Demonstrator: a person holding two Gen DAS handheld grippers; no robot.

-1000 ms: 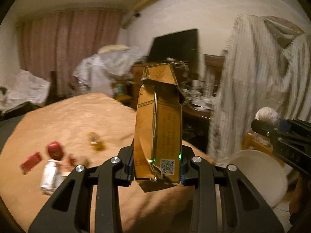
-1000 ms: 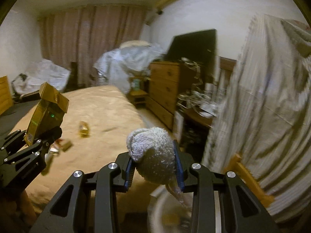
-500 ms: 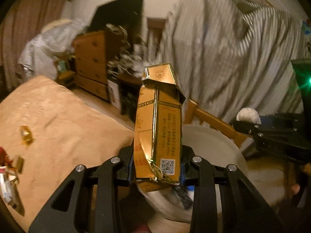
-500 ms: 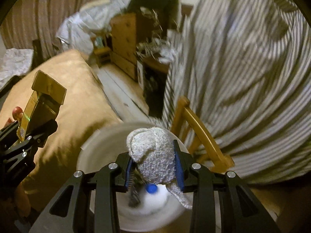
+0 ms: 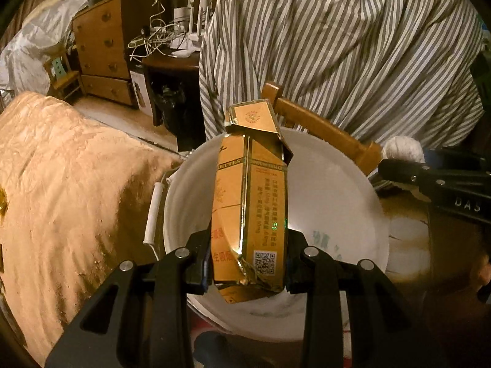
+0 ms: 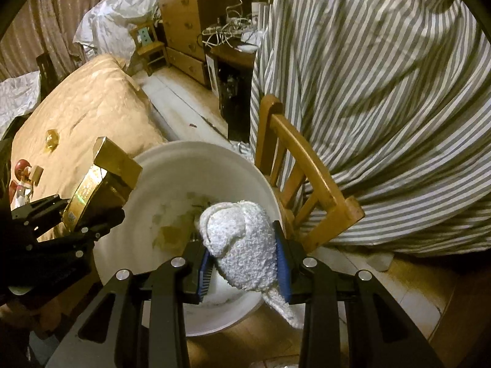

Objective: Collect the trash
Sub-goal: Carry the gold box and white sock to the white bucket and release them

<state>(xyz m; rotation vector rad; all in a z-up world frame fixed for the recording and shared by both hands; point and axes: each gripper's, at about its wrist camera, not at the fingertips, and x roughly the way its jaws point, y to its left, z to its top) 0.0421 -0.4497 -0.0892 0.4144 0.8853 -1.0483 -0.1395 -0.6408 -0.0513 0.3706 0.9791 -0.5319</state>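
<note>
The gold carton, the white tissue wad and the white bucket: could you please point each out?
gold carton [image 5: 251,214], left wrist view, its front face.
white tissue wad [image 6: 245,245], right wrist view, its middle.
white bucket [image 6: 196,159], right wrist view, far inner wall.

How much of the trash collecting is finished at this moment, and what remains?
Done: some scraps already lie in the white bucket. In hand: the left gripper clamps a crushed gold carton and the right gripper clamps a crumpled white tissue, both poised over the bucket, neither released. Left: dropping both, then fetching the litter on the bed, such as the red wrapper and yellow wrapper.
</note>
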